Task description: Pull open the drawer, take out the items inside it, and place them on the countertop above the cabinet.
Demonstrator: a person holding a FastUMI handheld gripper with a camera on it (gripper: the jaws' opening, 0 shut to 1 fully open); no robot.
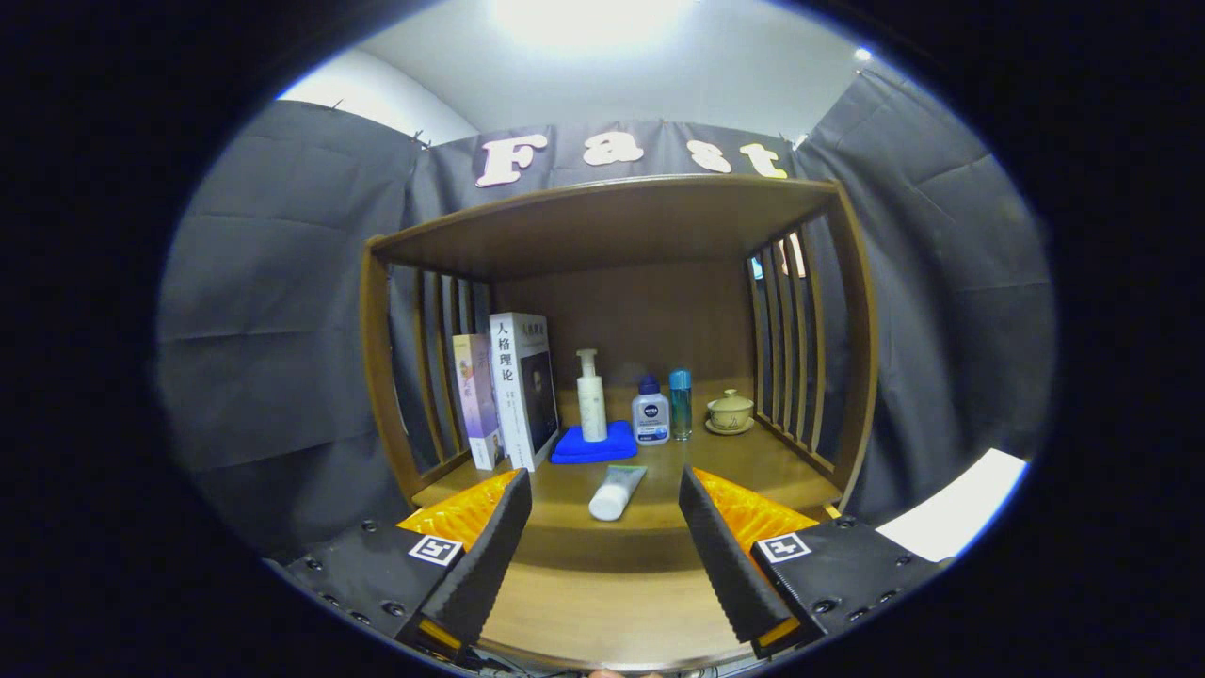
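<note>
Gripper view: gripper (602, 527) jaws spread, empty, tube (617, 492) lying on countertop (734, 461) just ahead. Risk: a careless pass could nudge the tube rolling.

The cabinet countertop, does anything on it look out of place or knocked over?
One thing: a white tube lies on its side at the front of the countertop, ahead of the open hand-held gripper, while the pump bottle, two small bottles and lidded cup stand upright.
</note>
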